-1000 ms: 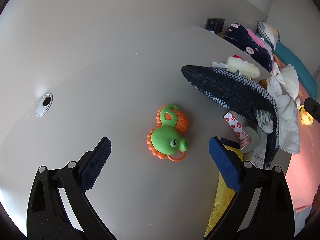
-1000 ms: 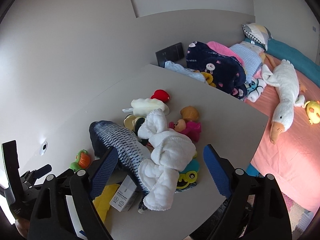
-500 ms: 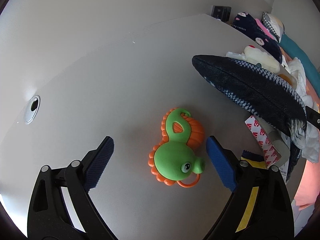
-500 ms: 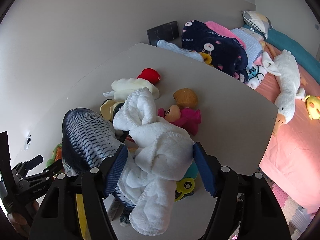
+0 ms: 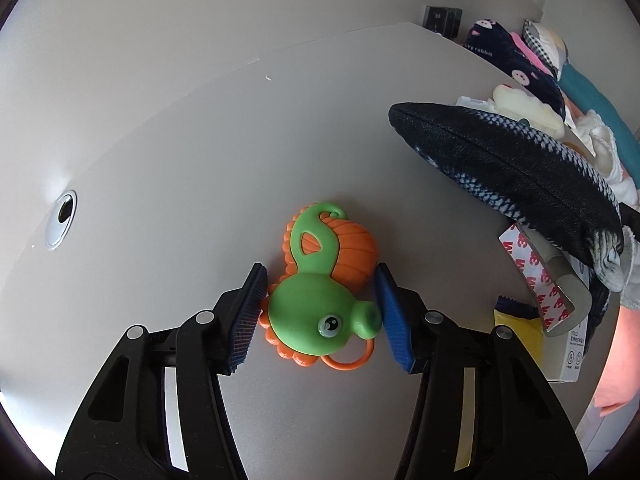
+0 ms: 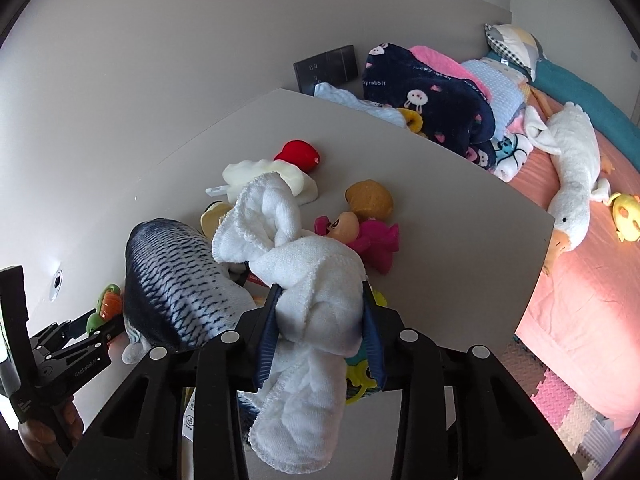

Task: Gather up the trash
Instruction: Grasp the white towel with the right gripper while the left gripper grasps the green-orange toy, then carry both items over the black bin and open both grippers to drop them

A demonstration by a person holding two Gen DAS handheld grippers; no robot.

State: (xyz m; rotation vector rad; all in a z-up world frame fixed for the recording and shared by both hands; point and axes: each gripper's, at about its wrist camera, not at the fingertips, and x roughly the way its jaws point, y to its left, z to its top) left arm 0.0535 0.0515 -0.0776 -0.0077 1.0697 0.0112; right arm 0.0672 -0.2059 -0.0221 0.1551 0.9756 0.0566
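Mostly bare grey counter [image 5: 168, 184] against the wall, clutter at its bed-side edge. Left gripper [image 5: 320, 312] clamps toy [image 5: 320, 312]; right gripper [image 6: 320, 320] pinches towel [image 6: 312, 280].

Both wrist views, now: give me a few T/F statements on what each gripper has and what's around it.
1. The left gripper has its jaws around the green toy. True.
2. The right gripper is closed on the fish plush. False: it grips the white towel; the fish lies beside it.
3. The goose plush lies on the table. False: it lies on the pink bed.
4. A tape roll sits right of the green toy. True.
5. The red toy sits beyond the towel. True.
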